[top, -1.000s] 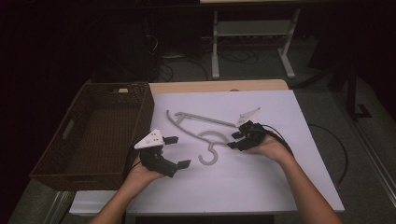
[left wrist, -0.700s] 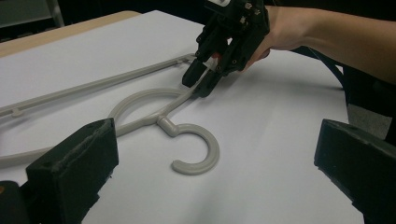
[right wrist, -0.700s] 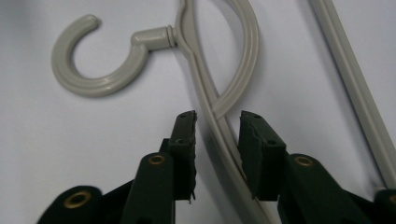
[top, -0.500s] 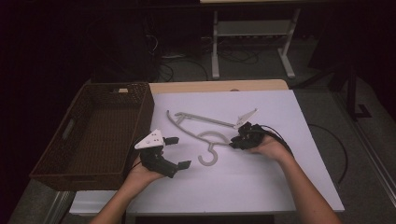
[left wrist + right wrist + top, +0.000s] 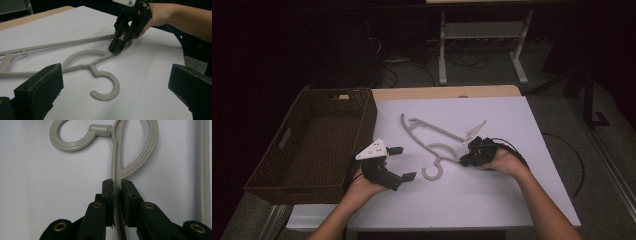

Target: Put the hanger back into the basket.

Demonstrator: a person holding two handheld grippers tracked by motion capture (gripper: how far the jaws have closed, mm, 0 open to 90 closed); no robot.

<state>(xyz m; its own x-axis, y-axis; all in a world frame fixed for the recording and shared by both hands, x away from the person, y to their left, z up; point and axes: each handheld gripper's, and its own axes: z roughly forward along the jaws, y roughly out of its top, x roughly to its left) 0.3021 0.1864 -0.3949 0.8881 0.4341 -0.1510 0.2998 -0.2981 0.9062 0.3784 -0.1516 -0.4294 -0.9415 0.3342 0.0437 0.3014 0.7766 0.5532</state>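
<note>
- The table (image 5: pixel 522 200) is covered by a white sheet, with a brown wicker basket (image 5: pixel 312 145) at its left edge and a grey plastic hanger (image 5: pixel 434 134) lying flat near the middle.
- The hanger sits between the two hands, just right of the basket and apart from it. Its long straight bar runs toward the far left, and its open hook curls toward the person.
- It is pale grey, thin and rigid-looking, with a looped arm that curves round behind the hook's neck.
- The right gripper (image 5: pixel 117 185) has its jaws pressed onto the thin arm just below that loop, pinching it between the pads.
- The left gripper (image 5: pixel 398 163) hovers near the basket's corner with jaws spread wide, holding nothing, and points at the hook.
- Judged from this, the step is taking hold of the hanger. The pinch is narrow and far from the middle, so lifting slowly should stop it swinging.
- The spread gripper could steady the hook end, should the hanger tip.
</note>
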